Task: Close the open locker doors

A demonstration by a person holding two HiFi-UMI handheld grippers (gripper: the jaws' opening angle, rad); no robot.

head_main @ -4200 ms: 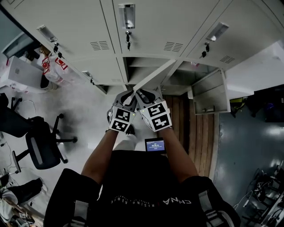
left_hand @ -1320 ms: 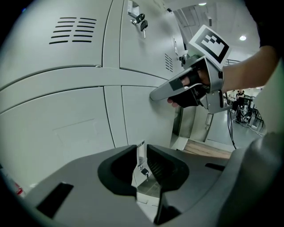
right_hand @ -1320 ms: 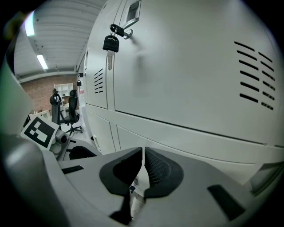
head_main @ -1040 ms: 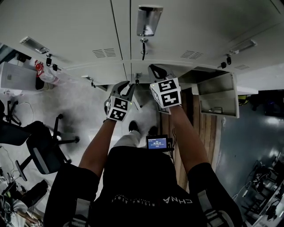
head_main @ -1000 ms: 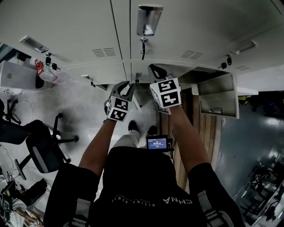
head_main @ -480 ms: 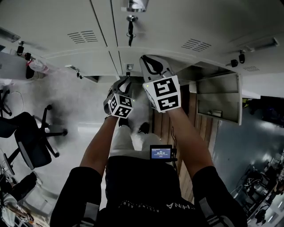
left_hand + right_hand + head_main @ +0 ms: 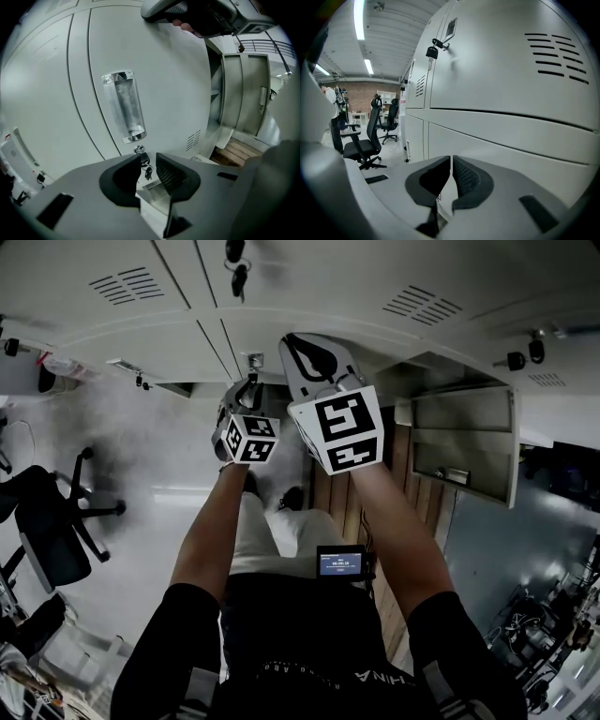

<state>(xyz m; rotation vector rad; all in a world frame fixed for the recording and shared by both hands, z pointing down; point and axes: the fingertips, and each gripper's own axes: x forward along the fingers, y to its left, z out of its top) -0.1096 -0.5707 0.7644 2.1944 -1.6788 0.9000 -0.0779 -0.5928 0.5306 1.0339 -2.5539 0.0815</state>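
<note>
Bank of grey lockers (image 7: 309, 296) is filling the wall, most doors sitting closed. One locker door (image 7: 466, 439) low on the person's right is hanging wide open, inner face showing, well apart from both grippers; the left gripper view is catching it too, off to the right. Person is standing right up against the lockers, both arms reaching forward. Office chair (image 7: 52, 521) is sitting on the floor (image 7: 159, 456) to the left.

Right gripper (image 7: 451, 161) is pointing along the closed locker fronts, jaws together with only a thin slit, gripping nothing. Left gripper (image 7: 149, 161) is aiming at a closed door, jaws slightly apart, nothing between them. Shiny recessed handle (image 7: 124, 105) is sitting on that door, with a key (image 7: 142, 158) hanging in the lock just below it.
</note>
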